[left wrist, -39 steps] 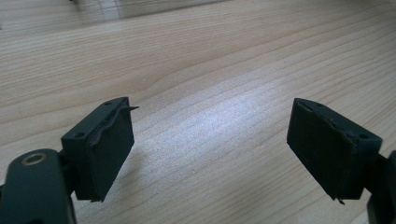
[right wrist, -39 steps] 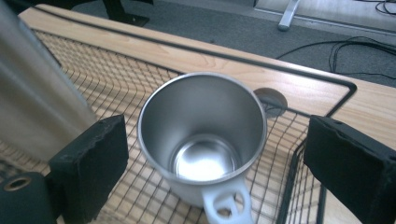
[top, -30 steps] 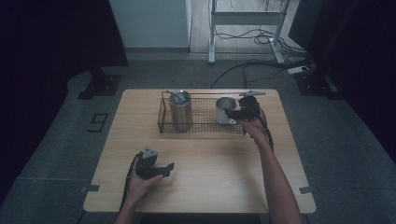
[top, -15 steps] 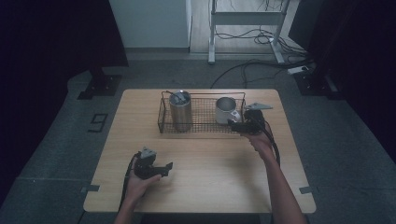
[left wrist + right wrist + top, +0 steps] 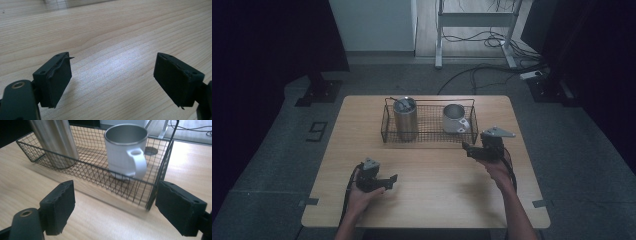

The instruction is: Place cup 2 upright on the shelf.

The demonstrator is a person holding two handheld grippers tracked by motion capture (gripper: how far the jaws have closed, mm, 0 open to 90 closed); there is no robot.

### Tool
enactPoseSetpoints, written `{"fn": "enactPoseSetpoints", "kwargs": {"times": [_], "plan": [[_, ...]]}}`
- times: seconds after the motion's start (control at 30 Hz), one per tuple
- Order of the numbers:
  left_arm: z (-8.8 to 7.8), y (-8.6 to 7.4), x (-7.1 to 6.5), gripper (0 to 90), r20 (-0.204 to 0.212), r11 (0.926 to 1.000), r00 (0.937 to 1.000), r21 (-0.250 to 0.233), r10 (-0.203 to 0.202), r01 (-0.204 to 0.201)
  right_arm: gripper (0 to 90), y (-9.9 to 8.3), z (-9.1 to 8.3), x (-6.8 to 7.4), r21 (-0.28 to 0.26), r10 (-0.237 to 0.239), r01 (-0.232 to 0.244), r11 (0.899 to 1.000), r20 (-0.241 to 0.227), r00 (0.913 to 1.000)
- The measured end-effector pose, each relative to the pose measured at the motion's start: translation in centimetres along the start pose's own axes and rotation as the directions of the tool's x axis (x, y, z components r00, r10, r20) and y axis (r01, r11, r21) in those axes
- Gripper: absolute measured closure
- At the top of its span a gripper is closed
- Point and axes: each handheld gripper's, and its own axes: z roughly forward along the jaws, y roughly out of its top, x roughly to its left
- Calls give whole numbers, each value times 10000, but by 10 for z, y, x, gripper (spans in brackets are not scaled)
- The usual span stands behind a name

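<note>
Two cups stand in the wire basket (image 5: 428, 136) at the far side of the table (image 5: 437, 205): a steel tumbler (image 5: 405, 120) at its left end and a white mug (image 5: 455, 118) at its right, handle turned toward me. My right gripper (image 5: 468, 149) hovers just outside the basket's near right corner, jaws wide and empty, facing the mug, which I judge to be its business. My left gripper (image 5: 392, 180) sits low over the near left of the table, jaws apart on nothing, apparently parked clear.

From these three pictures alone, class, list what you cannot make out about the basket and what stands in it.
- Tall steel cup: top cut off by the right gripper view's upper edge.
- What lies inside it: too small in the high view.
- Mug: base veiled by basket mesh.
</note>
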Motion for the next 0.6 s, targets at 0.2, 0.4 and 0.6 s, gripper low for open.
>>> {"fn": "enactPoseSetpoints", "kwargs": {"times": [0.2,0.4,0.6], "plan": [[0,0,0,149,-6,10000,10000,-11,16,-16,167,-24,-7,0,125,130,-130,9998,-44,9999],[-1,0,0,149,-29,10000,10000,-34,1,-1,172,-48,-11,-2,293,302,-301,9991,-27,9995],[1,0,-1,149,-38,10000,10000,30,18,-18,173,-61,-9,-4,460,408,-407,9981,-13,9992]]}}
